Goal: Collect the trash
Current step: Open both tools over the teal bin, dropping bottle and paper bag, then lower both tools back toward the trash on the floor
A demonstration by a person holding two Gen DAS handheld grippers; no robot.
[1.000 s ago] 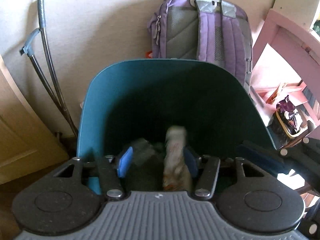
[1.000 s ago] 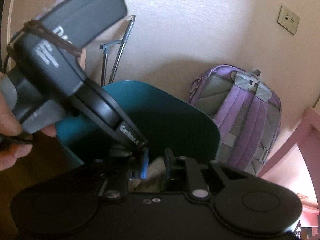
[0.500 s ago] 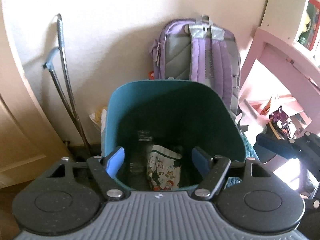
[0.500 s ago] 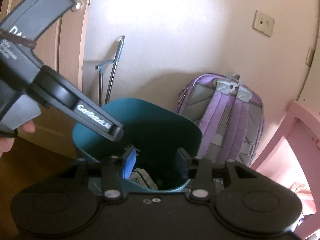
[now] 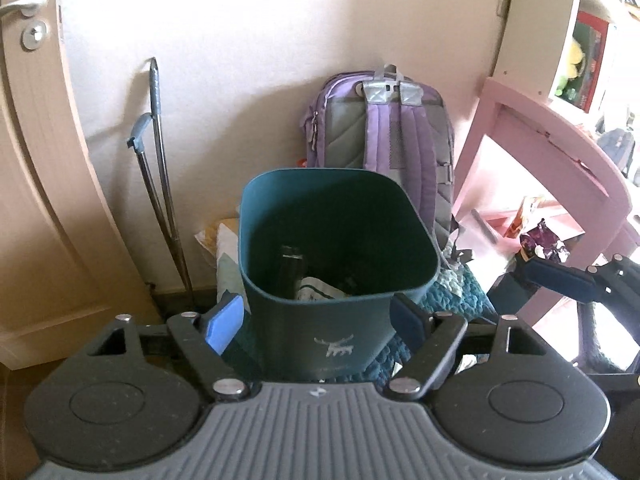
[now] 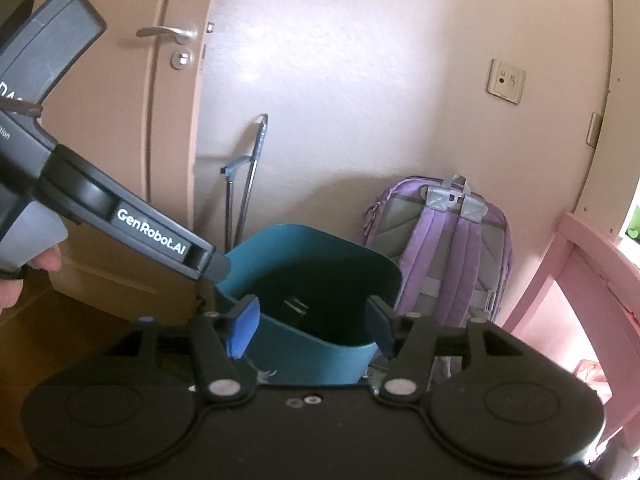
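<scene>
Teal waste bin point(image 5: 336, 320) on the floor before a purple backpack point(image 5: 384, 136), printed wrapper point(image 5: 316, 290) and dark bottle point(image 5: 290, 270) inside, left tool point(image 5: 318, 318) and right tool point(image 6: 312, 326) above its near rim, both empty, jaws opening

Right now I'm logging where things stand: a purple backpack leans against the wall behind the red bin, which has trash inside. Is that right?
Not quite: the bin is teal, not red, as the left wrist view shows. The rest holds: the purple backpack leans against the wall behind it, and trash lies inside.
</scene>
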